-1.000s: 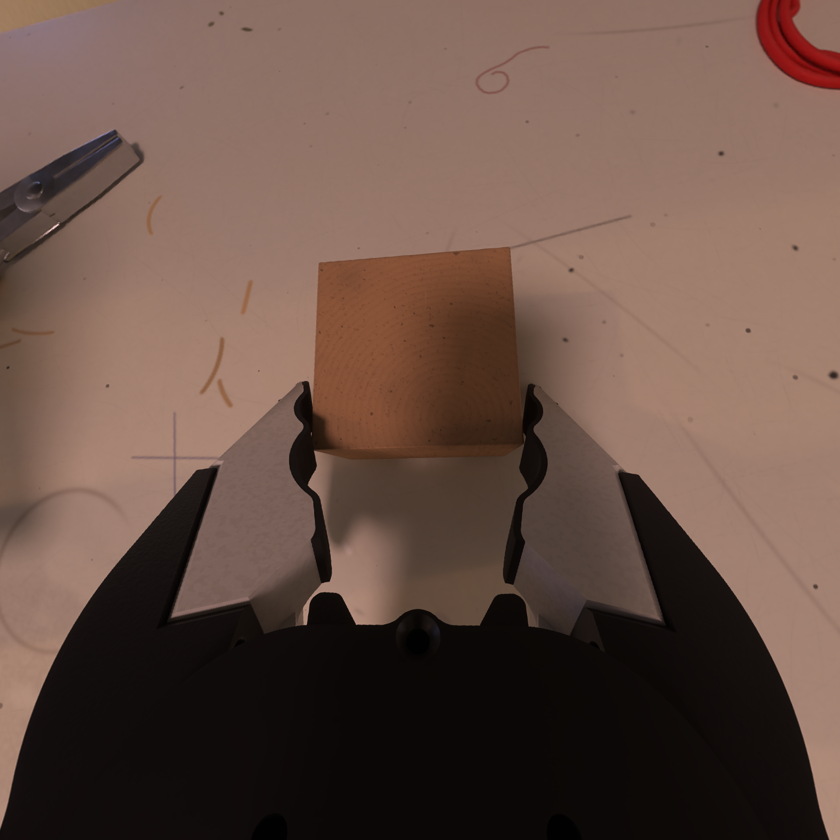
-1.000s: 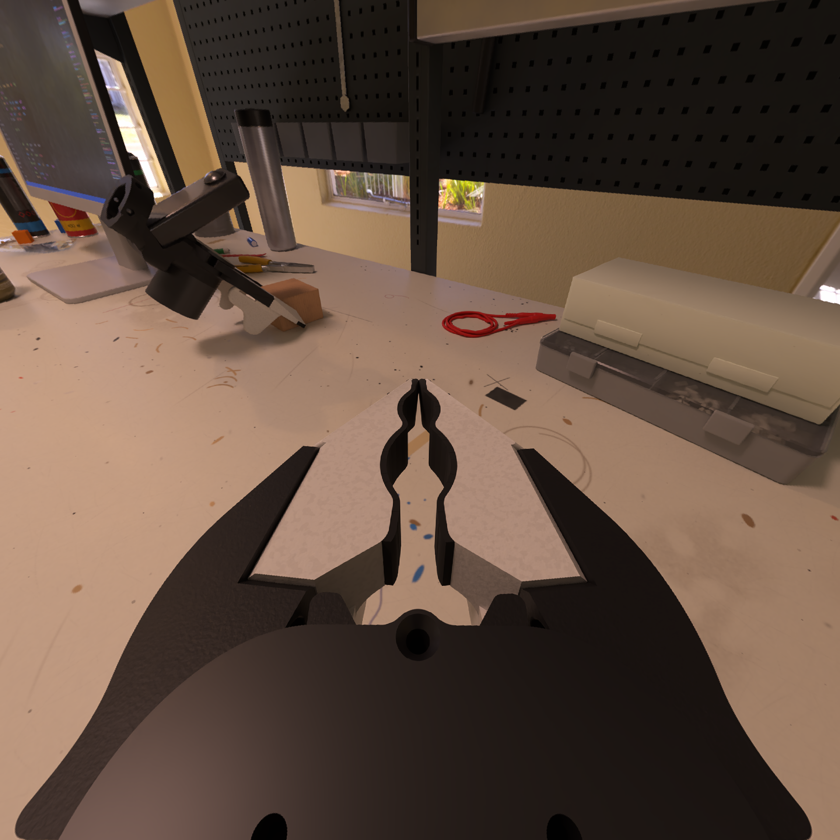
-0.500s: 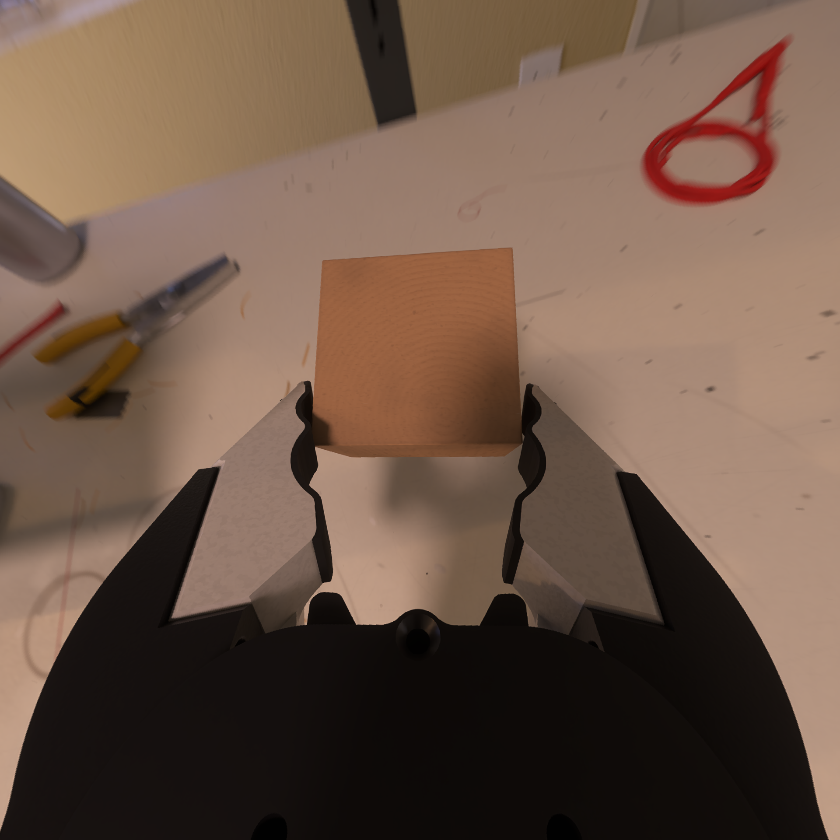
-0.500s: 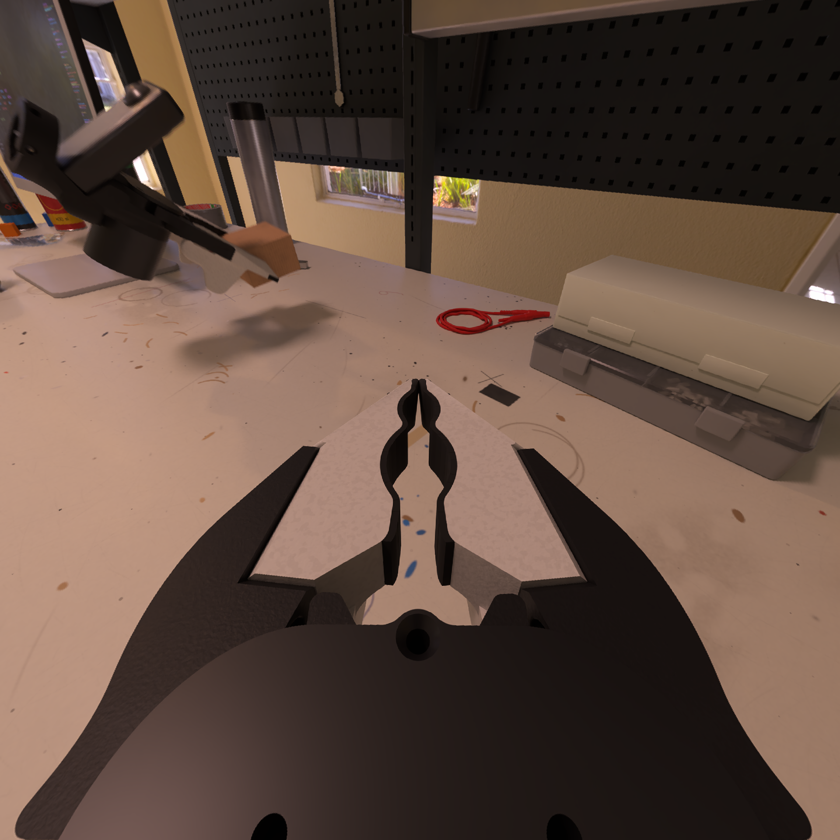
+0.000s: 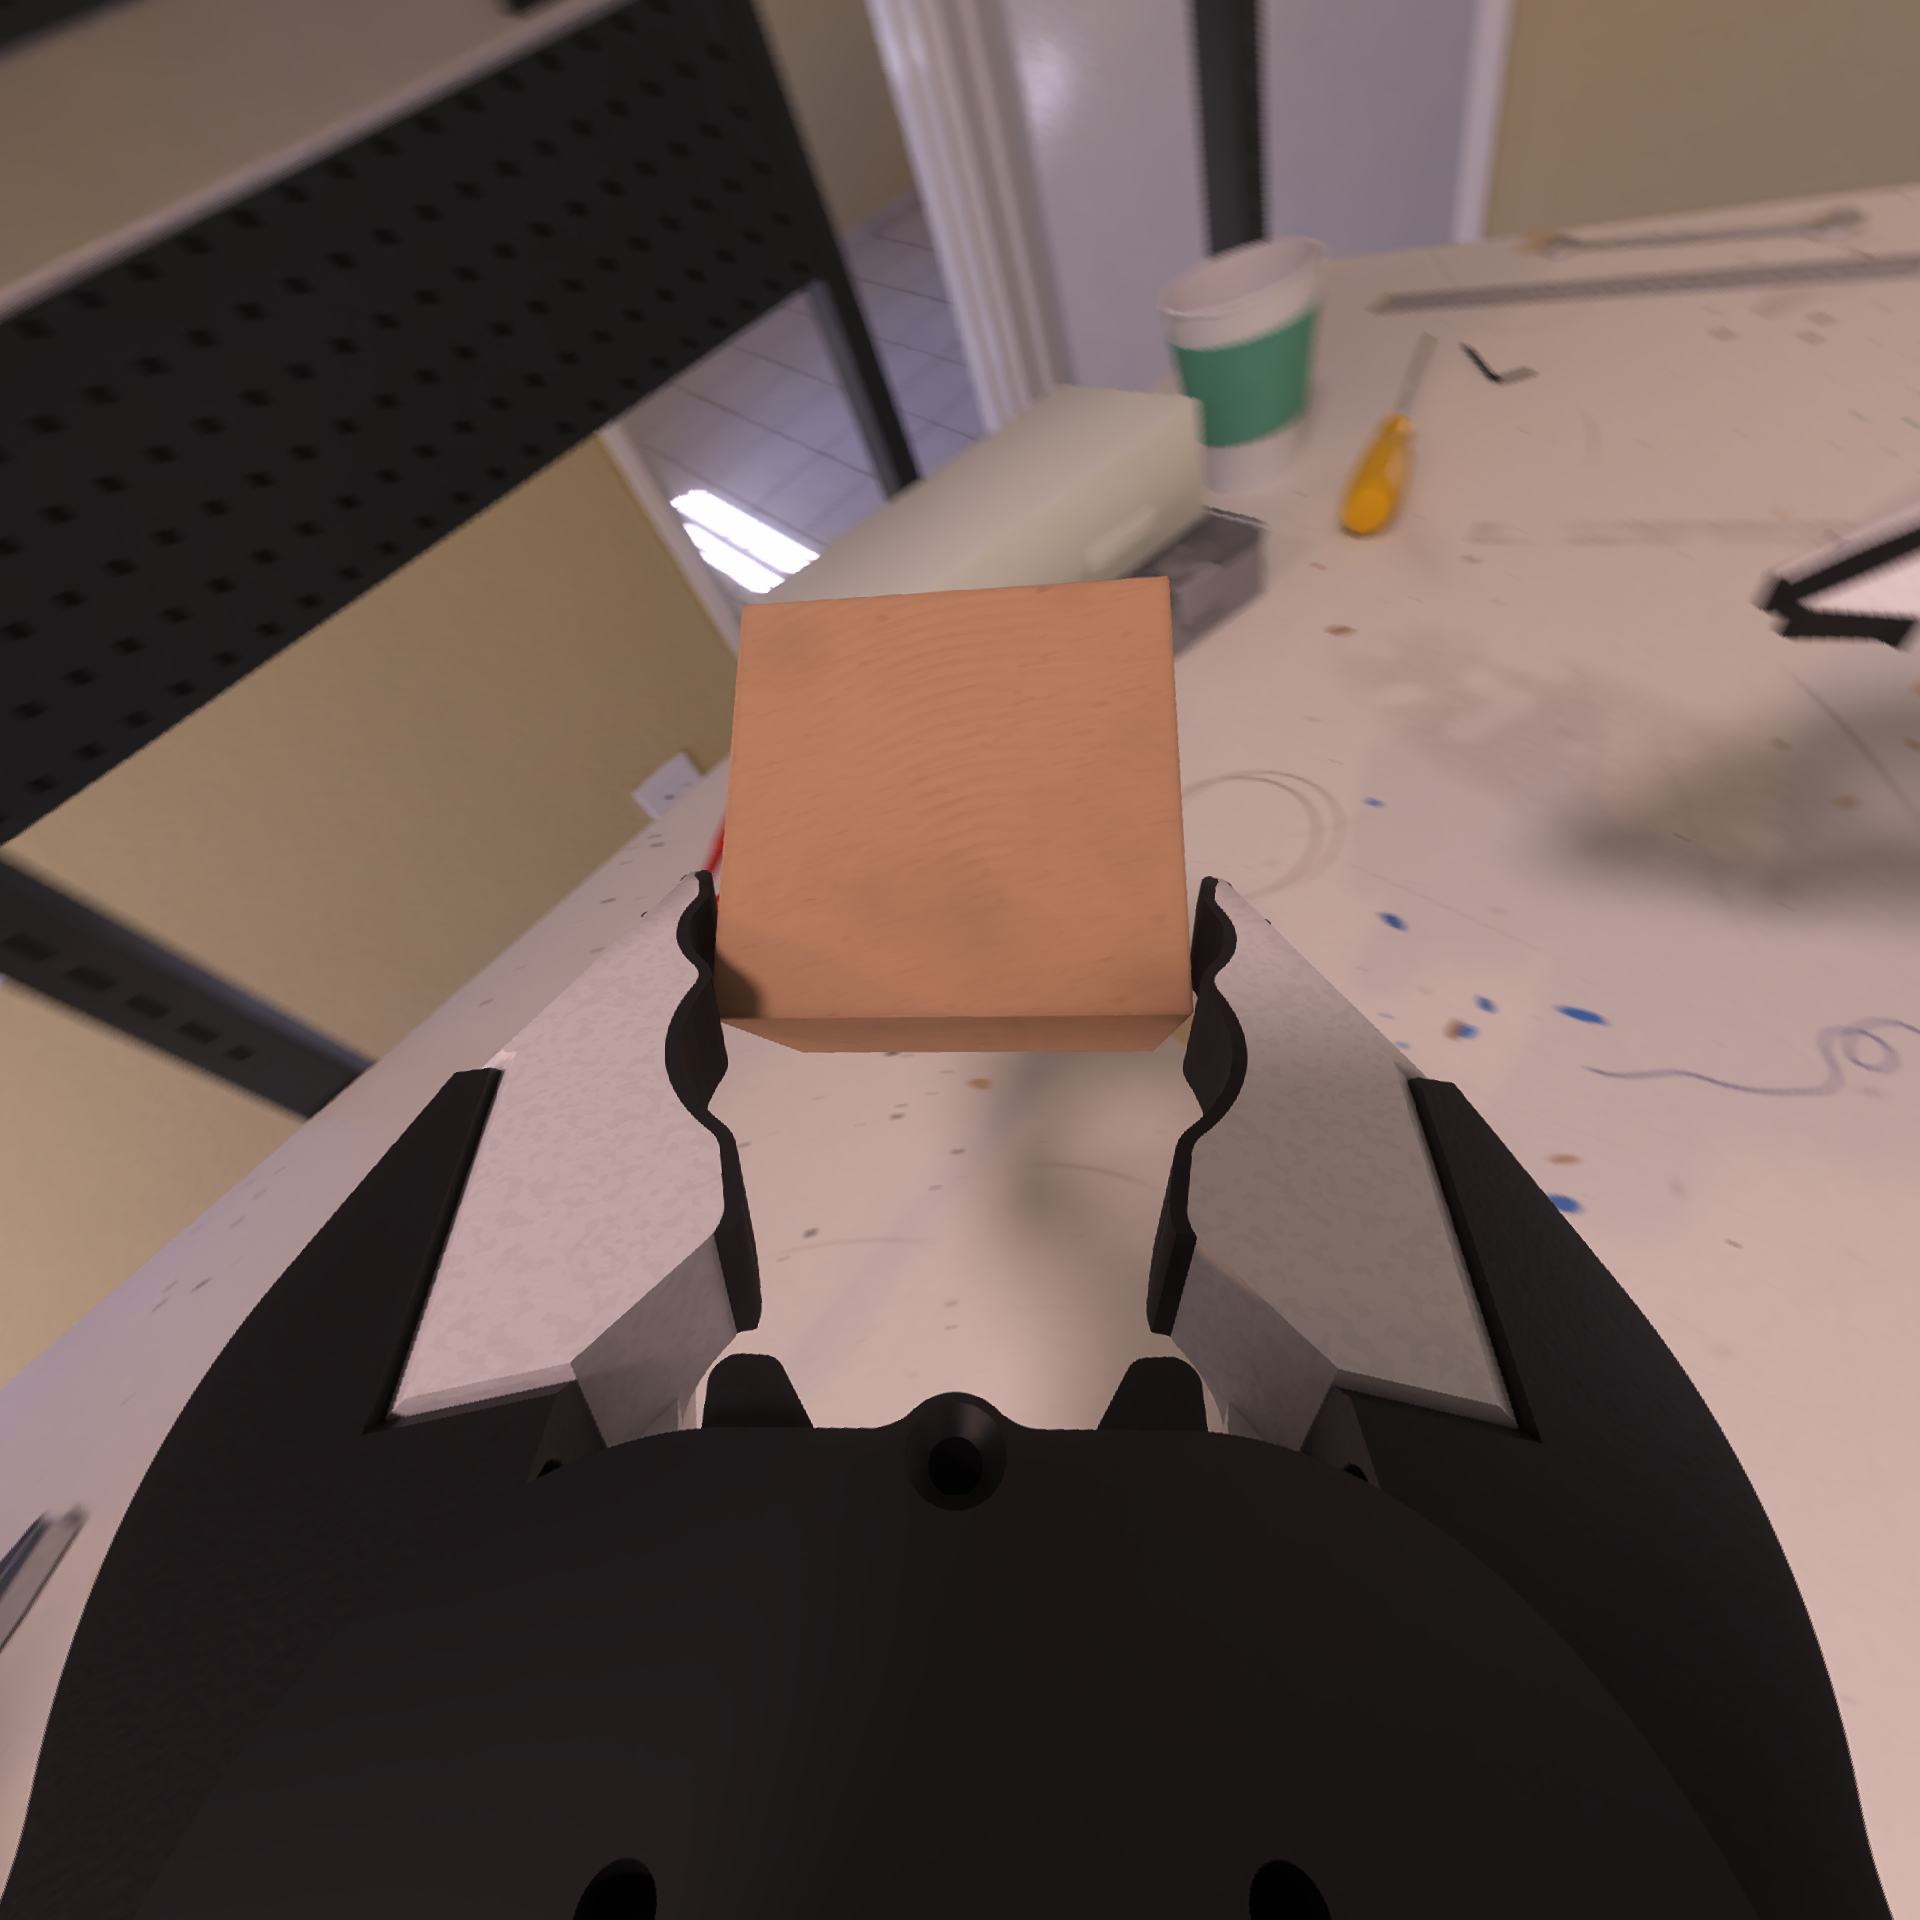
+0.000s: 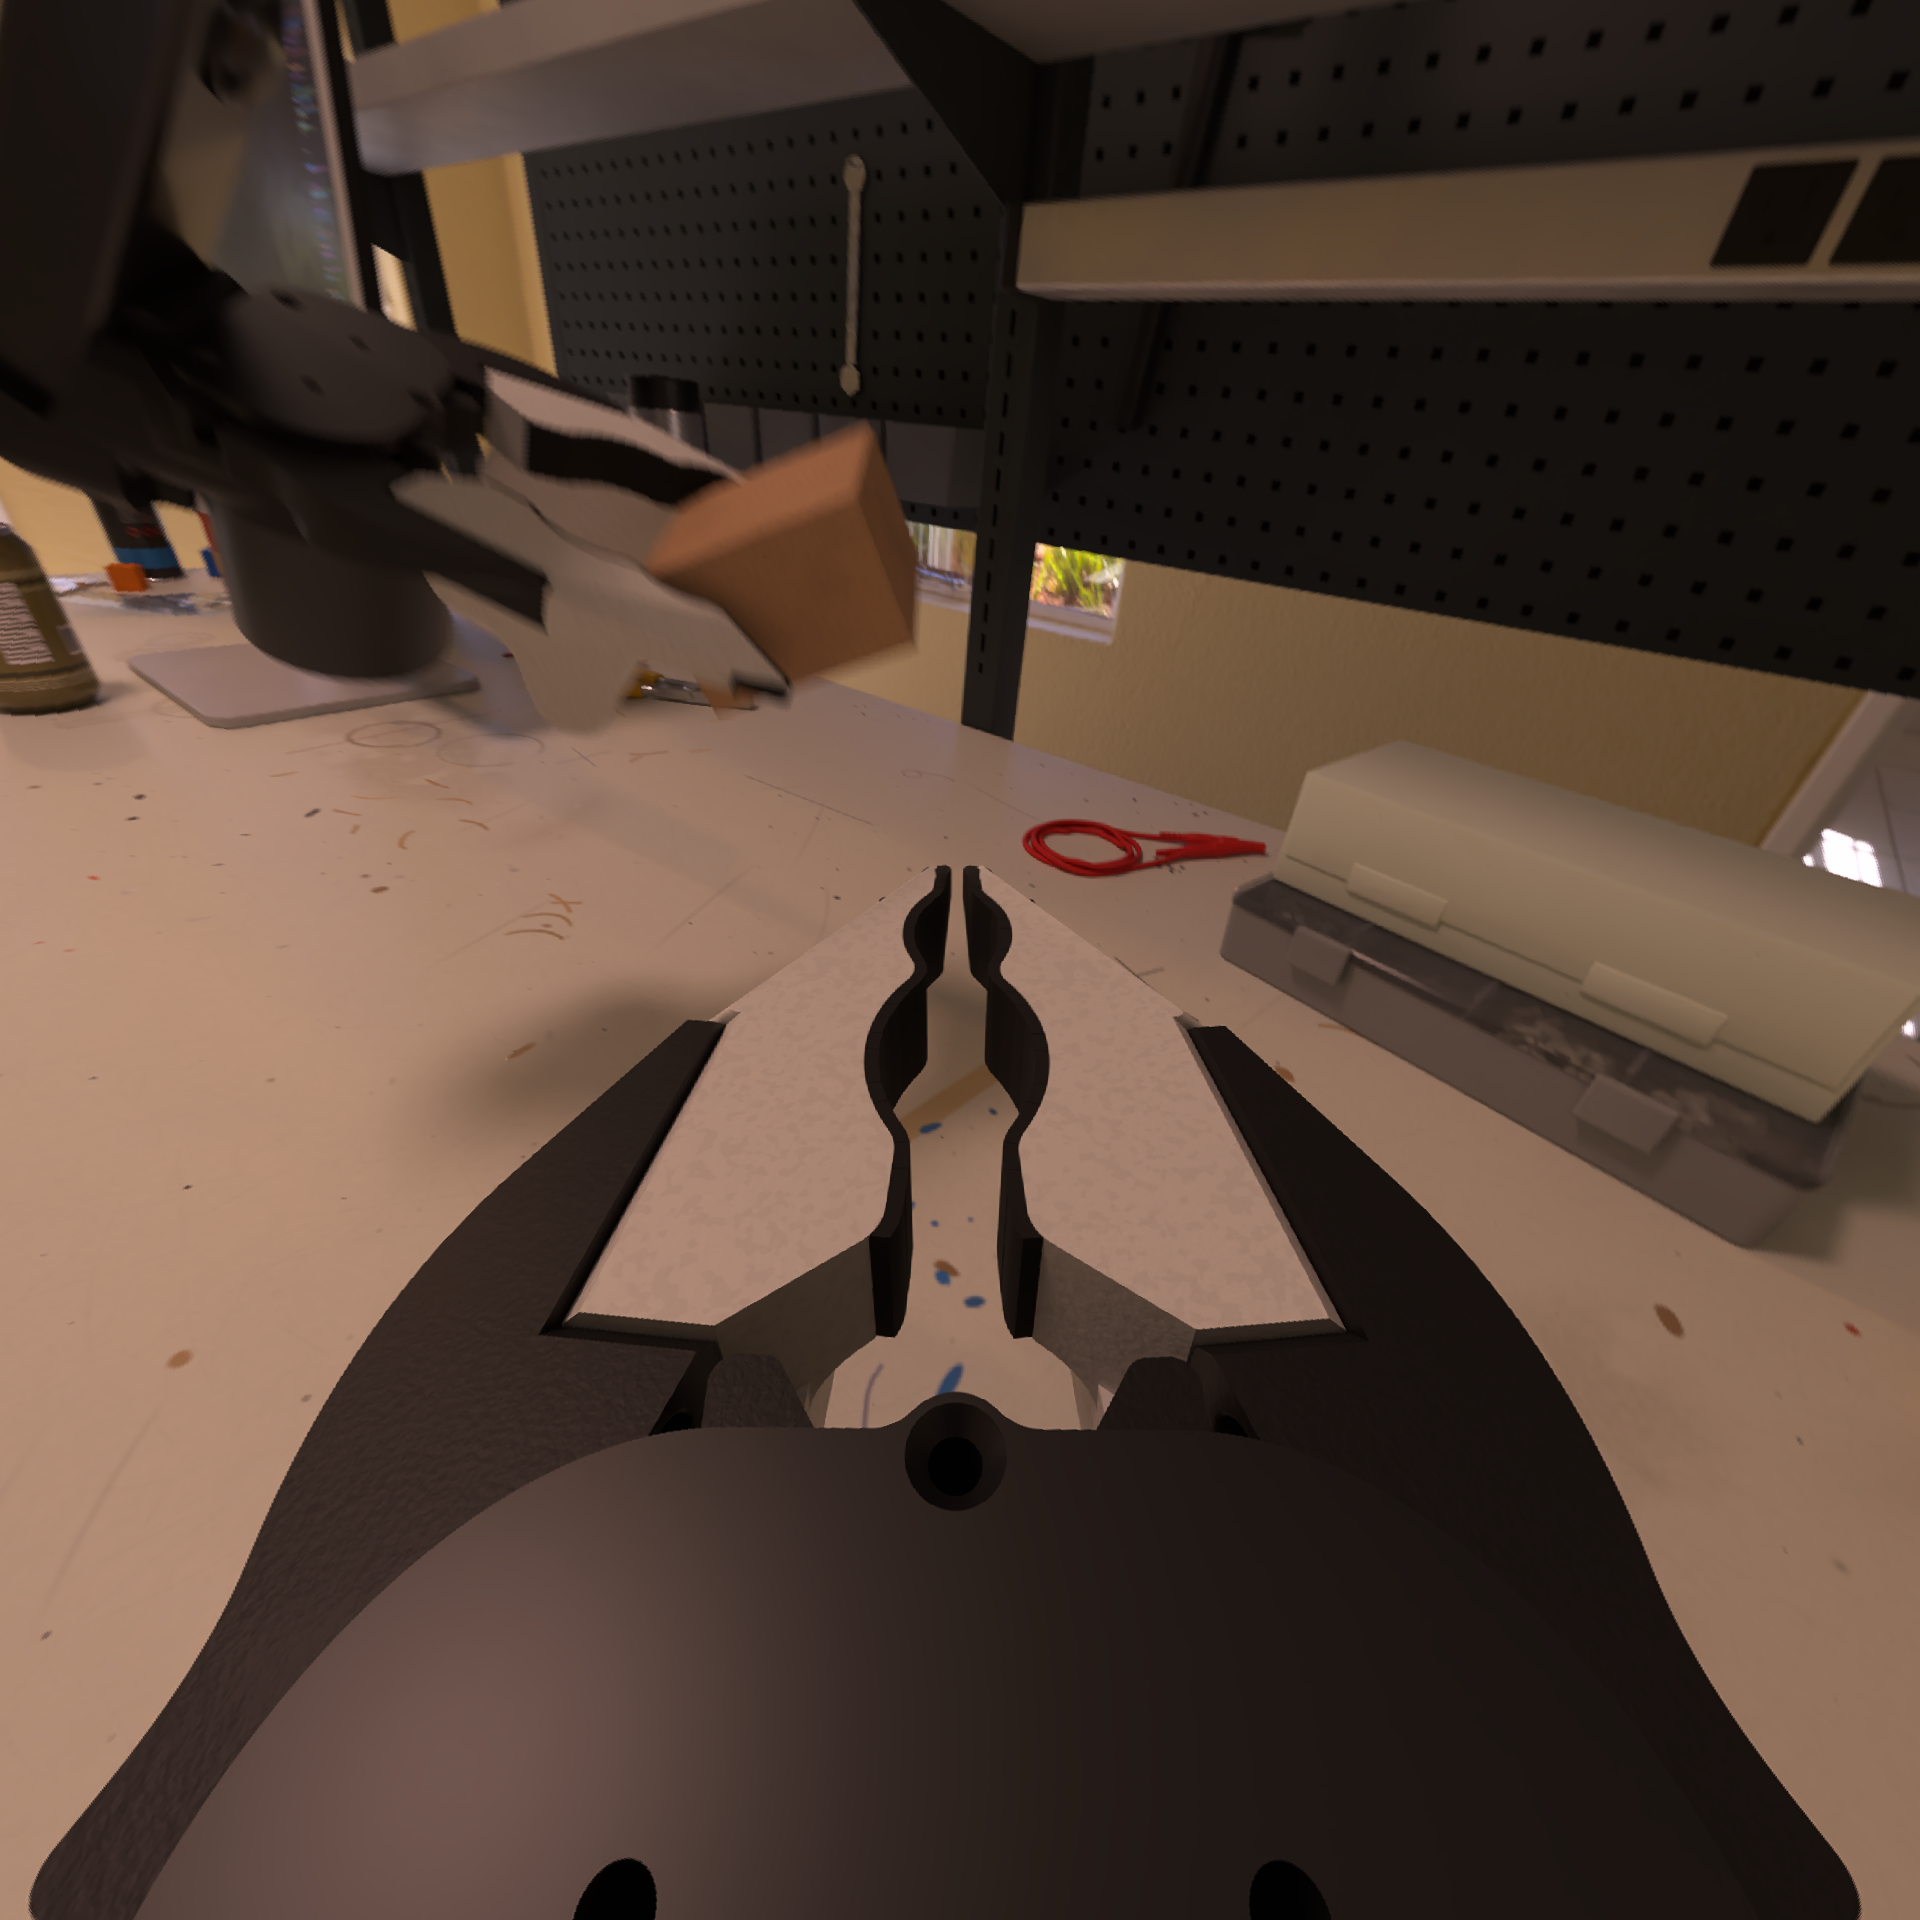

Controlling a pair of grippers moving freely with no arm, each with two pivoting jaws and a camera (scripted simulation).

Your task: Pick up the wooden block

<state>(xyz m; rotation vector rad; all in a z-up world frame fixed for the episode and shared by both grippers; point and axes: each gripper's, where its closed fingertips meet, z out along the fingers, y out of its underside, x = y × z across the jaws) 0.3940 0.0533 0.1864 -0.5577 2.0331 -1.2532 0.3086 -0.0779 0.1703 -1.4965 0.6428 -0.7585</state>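
My left gripper (image 5: 954,914) is shut on the wooden block (image 5: 956,810), a plain tan cube held by its near end between the two fingertips, well above the bench. In the right wrist view the same block (image 6: 805,566) and left gripper (image 6: 727,623) show high at the upper left, blurred, clear of the bench top. My right gripper (image 6: 956,883) is shut with nothing in it and hovers low over the bench (image 6: 312,1039). It also shows at the right edge of the left wrist view (image 5: 1839,603).
A cream and grey case (image 6: 1558,977) lies at the right, a red cable coil (image 6: 1101,842) before it. A monitor base (image 6: 312,675) and a bottle (image 6: 31,634) stand left. A cup (image 5: 1242,364) and a yellow-handled screwdriver (image 5: 1377,483) lie far off. The pegboard (image 6: 1455,468) rises behind.
The left gripper has lifted the block off the bench, risen high and swung toward the right gripper. The right gripper has stayed shut and tilted up a little.
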